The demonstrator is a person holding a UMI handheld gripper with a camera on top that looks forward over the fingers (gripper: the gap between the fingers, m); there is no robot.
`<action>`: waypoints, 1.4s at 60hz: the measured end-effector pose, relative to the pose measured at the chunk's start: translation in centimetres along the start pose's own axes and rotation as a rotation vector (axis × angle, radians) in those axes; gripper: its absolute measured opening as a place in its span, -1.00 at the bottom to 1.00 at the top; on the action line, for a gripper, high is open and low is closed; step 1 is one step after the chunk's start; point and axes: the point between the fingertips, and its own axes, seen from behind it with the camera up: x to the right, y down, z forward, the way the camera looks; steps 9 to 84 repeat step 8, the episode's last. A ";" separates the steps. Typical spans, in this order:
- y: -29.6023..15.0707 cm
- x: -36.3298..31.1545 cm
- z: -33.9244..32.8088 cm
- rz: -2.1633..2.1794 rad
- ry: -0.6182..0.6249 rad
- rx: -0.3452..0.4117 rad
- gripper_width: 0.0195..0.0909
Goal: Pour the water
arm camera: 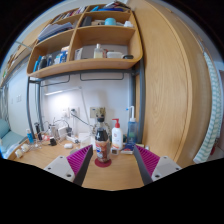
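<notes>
A dark bottle (102,142) with a red cap and an orange-white label stands upright on a round dark red coaster (103,160) on the wooden desk (110,176). My gripper (111,163) is open, its magenta-padded fingers (71,162) spread wide at both sides. The bottle stands just ahead of the fingertips, slightly toward the left finger, with clear gaps at both sides. Nothing is held.
Behind the bottle stand a white pump bottle (117,135), a blue-topped spray bottle (131,130) and small clutter along the wall. Wooden shelves (85,47) with bottles and boxes hang above. A tall wooden cabinet (175,85) rises at the right.
</notes>
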 end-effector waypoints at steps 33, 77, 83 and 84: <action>-0.3 0.9 -1.4 0.006 0.027 0.008 0.80; -0.3 0.9 -1.4 0.006 0.027 0.008 0.80; -0.3 0.9 -1.4 0.006 0.027 0.008 0.80; -0.3 0.9 -1.4 0.006 0.027 0.008 0.80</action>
